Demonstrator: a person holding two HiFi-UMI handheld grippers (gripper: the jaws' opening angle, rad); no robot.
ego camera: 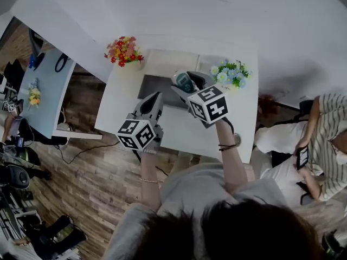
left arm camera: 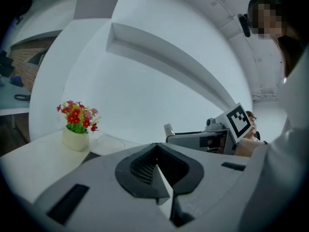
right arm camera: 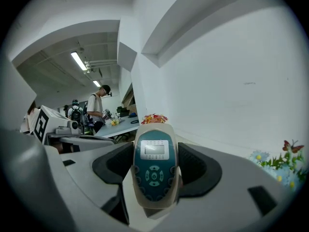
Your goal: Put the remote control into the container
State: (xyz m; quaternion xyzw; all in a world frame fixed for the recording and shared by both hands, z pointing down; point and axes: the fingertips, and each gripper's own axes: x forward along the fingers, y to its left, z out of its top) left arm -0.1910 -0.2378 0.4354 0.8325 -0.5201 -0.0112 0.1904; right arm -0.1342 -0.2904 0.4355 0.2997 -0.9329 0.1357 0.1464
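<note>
Right gripper (right arm camera: 155, 178) jaws clamp teal-and-white remote control (right arm camera: 153, 153) lengthwise, grey rectangular container (ego camera: 154, 91) directly beneath; left gripper (left arm camera: 157, 173) jaws pressed together, empty.

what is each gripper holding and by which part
The right gripper grips the remote control by its long side edges. The left gripper holds nothing, jaws together.
</note>
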